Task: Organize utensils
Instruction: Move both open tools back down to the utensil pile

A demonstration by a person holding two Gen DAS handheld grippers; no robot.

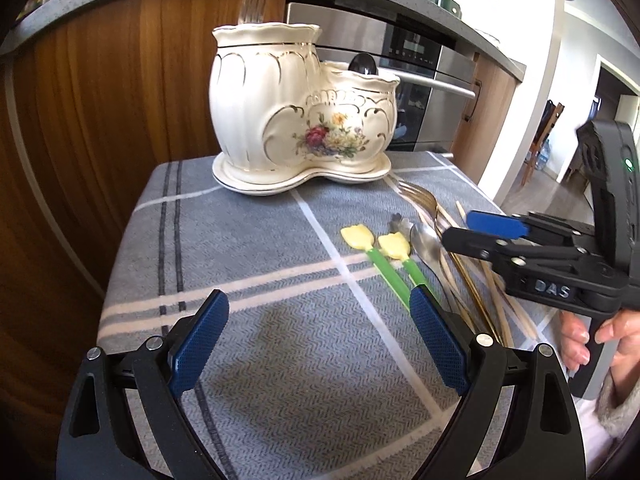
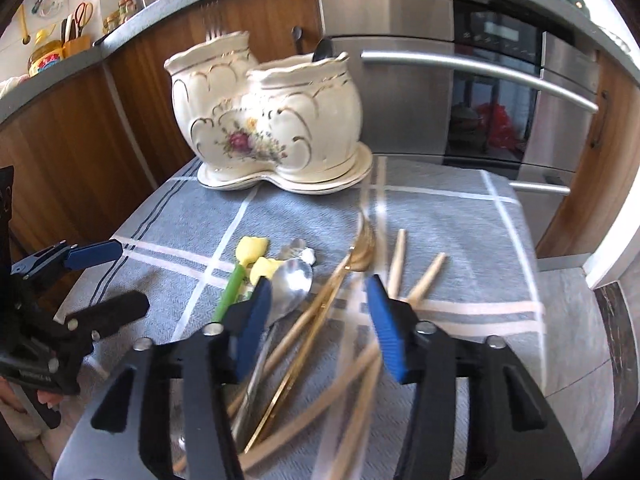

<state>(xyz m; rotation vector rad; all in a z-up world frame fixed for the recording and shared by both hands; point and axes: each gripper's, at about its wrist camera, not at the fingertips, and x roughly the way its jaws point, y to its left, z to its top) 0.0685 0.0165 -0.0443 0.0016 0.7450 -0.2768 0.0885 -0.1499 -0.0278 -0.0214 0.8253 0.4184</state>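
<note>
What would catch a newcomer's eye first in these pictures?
The cream ceramic holder with painted flowers stands at the back of the grey checked cloth, a fork poking out. Nearer, to its right, lies a loose pile: yellow-headed green utensils, a spoon and chopsticks.

A grey checked cloth (image 1: 248,264) covered the table; the ceramic holder (image 1: 296,120) stood on it, utensils (image 2: 304,300) strewn before the holder.

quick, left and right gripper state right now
left gripper: open, holding nothing, above the cloth
right gripper: open, holding nothing, over the utensil pile
</note>
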